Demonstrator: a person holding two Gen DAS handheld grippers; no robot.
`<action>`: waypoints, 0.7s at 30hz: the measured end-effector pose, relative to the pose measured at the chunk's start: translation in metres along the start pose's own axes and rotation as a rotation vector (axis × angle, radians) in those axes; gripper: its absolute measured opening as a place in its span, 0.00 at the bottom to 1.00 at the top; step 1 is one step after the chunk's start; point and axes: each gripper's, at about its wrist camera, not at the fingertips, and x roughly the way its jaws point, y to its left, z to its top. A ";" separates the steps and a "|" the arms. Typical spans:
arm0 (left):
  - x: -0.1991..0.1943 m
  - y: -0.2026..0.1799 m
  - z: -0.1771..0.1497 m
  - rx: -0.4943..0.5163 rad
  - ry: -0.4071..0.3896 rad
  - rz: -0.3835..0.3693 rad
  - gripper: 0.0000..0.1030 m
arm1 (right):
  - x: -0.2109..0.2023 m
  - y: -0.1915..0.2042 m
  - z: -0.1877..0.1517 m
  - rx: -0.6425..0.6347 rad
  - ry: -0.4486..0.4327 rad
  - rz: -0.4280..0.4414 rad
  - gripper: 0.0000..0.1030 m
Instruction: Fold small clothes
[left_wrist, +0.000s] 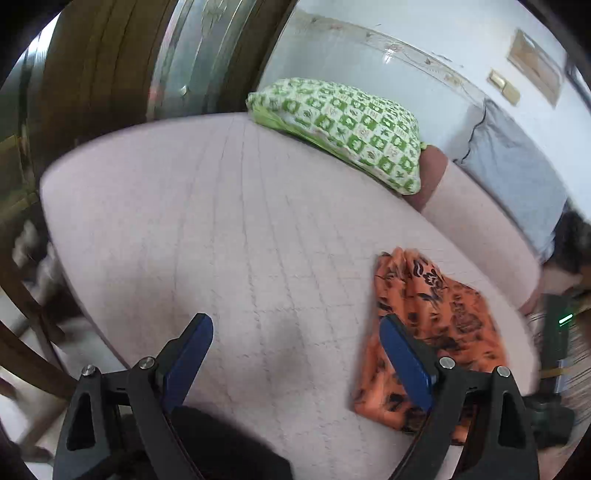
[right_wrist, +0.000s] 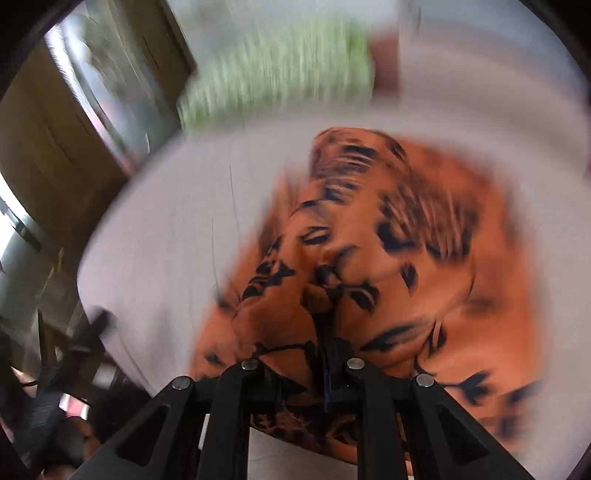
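Note:
An orange garment with a black floral print (left_wrist: 439, 325) lies on the pale pink bed cover (left_wrist: 229, 229), at the lower right of the left wrist view. My left gripper (left_wrist: 295, 328) stands open above the bare cover, its right blue pad (left_wrist: 406, 362) overlapping the garment's left edge, with nothing between the jaws. In the blurred right wrist view the orange garment (right_wrist: 406, 240) fills the middle. My right gripper (right_wrist: 327, 317) is shut on a bunched fold of it, cloth wrapped around the jaws.
A green-and-white patterned pillow (left_wrist: 343, 129) lies at the far side of the bed against the white wall. A grey-blue pillow (left_wrist: 517, 177) sits at the right. Dark wooden furniture (left_wrist: 92, 74) and a chair stand left of the bed's edge.

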 end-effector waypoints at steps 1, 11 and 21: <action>-0.003 0.000 -0.001 0.010 -0.017 -0.001 0.89 | -0.010 0.003 0.005 0.000 -0.018 0.004 0.15; 0.001 -0.005 0.000 0.017 -0.035 -0.043 0.89 | -0.109 0.034 0.023 -0.020 -0.298 0.126 0.15; -0.001 -0.004 -0.004 0.021 -0.018 -0.054 0.89 | -0.026 0.018 -0.023 -0.039 -0.033 0.189 0.64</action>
